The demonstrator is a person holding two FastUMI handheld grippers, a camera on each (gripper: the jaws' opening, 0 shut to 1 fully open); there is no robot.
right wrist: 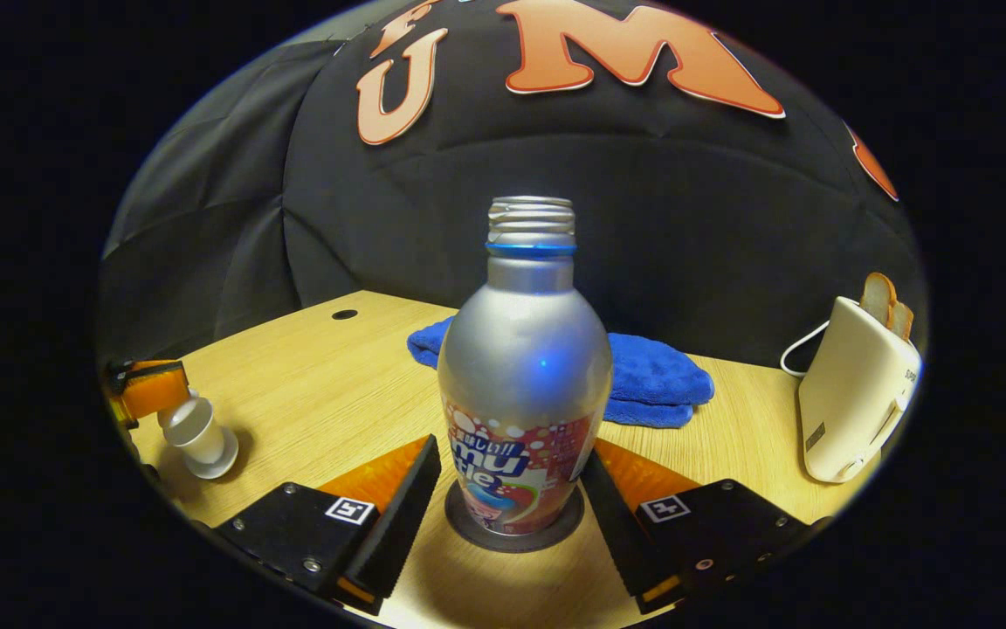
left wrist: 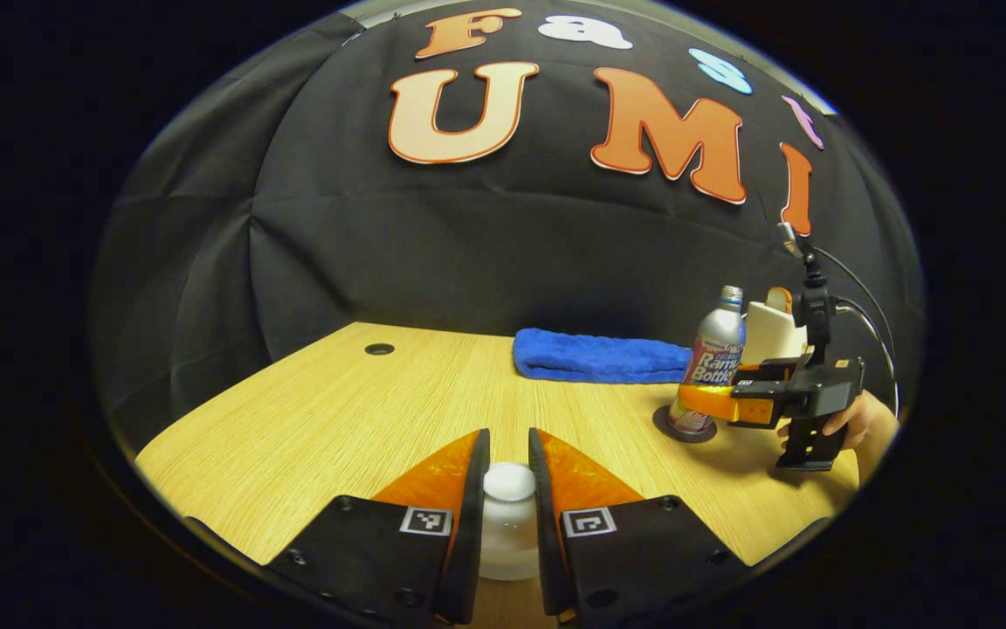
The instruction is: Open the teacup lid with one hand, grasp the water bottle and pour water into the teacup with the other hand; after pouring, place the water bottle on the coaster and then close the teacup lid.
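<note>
In the left gripper view, the left tongs [left wrist: 509,476] are closed on the white teacup lid [left wrist: 509,482], seemingly still on the teacup.

In the right gripper view, the right tongs [right wrist: 510,489] are open around the water bottle [right wrist: 520,367], standing on the coaster [right wrist: 555,535]. A crooked lift could tip the teacup [right wrist: 197,437].

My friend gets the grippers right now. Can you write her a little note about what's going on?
Left gripper: shut on the teacup lid, which sits on the white teacup.
Right gripper: open, fingers either side of the water bottle, not pressing it.
The bottle stands upright on the dark coaster, cap off.
I can't tell from here whether water has been poured.
Probably left: let go of the lid and draw both grippers back.
</note>
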